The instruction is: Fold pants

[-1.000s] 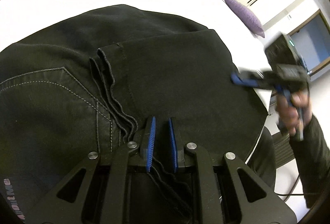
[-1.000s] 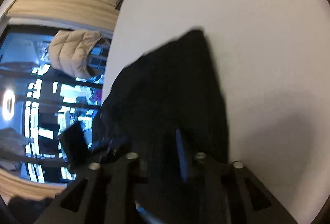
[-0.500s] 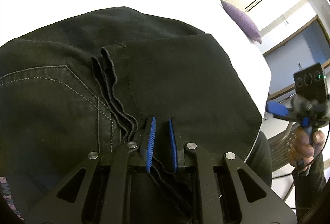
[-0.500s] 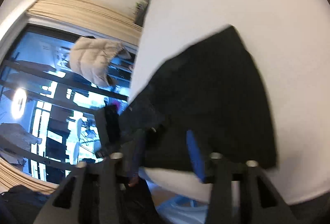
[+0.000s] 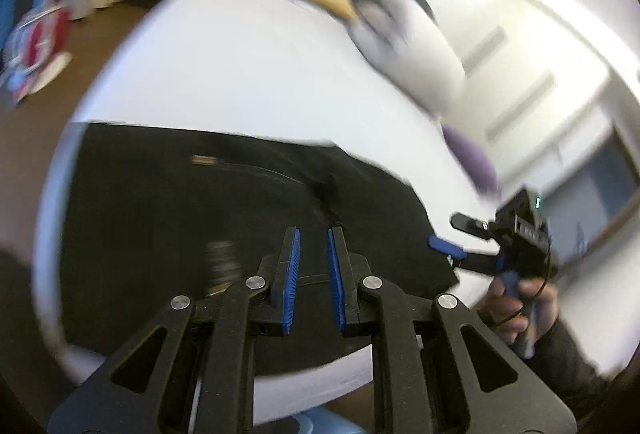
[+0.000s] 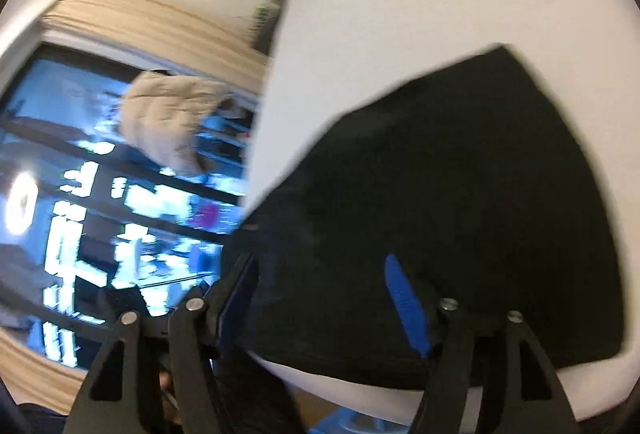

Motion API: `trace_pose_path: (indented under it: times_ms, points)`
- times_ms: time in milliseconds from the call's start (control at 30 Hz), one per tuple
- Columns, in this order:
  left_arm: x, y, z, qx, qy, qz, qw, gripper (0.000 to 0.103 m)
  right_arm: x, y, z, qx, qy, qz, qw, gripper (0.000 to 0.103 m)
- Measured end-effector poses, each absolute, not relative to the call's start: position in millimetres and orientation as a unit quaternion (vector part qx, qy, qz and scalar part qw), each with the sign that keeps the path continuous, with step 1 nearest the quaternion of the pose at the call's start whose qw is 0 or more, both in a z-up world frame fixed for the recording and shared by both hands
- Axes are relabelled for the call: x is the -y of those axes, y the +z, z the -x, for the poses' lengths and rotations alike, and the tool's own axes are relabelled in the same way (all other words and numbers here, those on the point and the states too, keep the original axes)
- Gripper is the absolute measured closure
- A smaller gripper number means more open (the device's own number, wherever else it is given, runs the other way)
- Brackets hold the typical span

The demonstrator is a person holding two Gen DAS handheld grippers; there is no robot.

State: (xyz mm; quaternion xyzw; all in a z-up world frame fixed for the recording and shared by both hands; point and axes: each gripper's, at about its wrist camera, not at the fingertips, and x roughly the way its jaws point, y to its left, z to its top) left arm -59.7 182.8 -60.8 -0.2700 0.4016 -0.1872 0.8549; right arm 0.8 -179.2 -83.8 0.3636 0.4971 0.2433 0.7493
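Note:
The black pants lie folded flat on the white bed, near its front edge. My left gripper hovers over the pants with its blue pads a narrow gap apart and nothing between them. My right gripper is wide open and empty above the pants; it also shows in the left wrist view, off the pants' right edge, held by a hand. Both views are blurred by motion.
Pillows, white and purple, lie at the far end of the bed. A beige jacket hangs by a dark window to the left. The bed's front edge is close below the grippers.
My left gripper has let go of the pants' hem and pulled back and up. My right gripper has drawn back from the pants and stays open. The pants lie still.

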Motion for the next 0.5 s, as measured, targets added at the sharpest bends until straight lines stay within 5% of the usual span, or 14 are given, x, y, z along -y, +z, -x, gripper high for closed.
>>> trace_pose_path:
  times_ms: [33, 67, 133, 500]
  points:
    - [-208, -64, 73, -0.395, -0.162, 0.309, 0.850, 0.076, 169, -83, -6, -0.494, 0.254, -0.368, 0.746, 0.034]
    - [-228, -69, 84, -0.389, -0.139, 0.346, 0.842, 0.046, 162, -85, -9, -0.493, 0.262, -0.371, 0.742, 0.034]
    - [-265, -80, 111, -0.361, -0.083, 0.422, 0.828, 0.010, 150, -91, -14, -0.500, 0.269, -0.374, 0.734, 0.034]
    - [-282, -128, 131, -0.391, -0.092, 0.547, 0.735, 0.010, 139, -90, -11, -0.495, 0.272, -0.404, 0.720, 0.034]
